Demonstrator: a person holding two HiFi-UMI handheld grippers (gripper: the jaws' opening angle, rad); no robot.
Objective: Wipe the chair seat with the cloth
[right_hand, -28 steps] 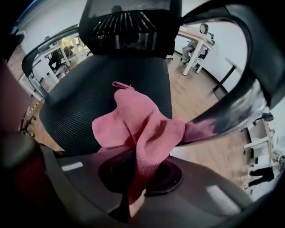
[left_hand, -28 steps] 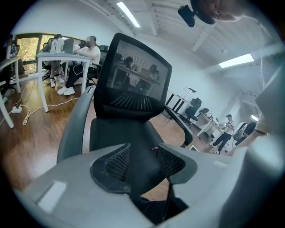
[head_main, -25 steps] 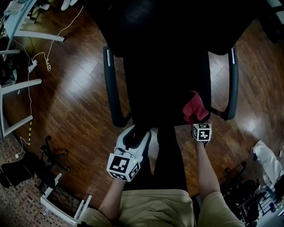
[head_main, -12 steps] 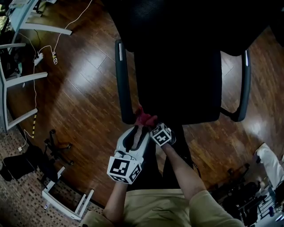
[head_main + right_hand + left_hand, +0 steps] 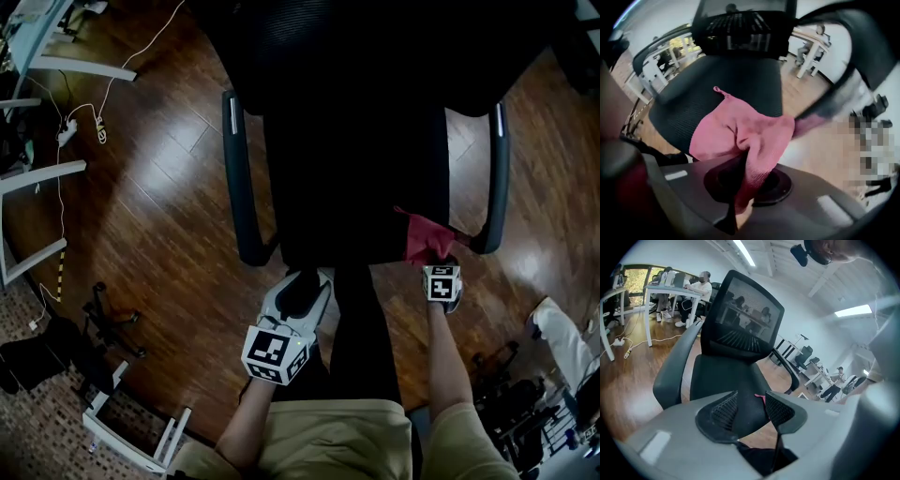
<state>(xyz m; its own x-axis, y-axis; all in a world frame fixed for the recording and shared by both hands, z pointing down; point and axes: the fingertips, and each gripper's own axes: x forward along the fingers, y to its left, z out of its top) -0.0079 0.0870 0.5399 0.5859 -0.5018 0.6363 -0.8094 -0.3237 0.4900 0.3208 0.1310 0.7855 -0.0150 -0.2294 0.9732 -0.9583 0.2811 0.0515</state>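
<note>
No legible words, brands, numbers or signs in any view, only letterless black-and-white square coded markers, on the cubes of the left gripper [image 5: 301, 278] and right gripper [image 5: 434, 257]

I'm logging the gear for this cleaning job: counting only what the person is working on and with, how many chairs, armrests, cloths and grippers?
chair: 1
armrests: 2 (left armrest, right armrest)
pink cloth: 1
grippers: 2 (left gripper, right gripper)
Total: 6
</note>
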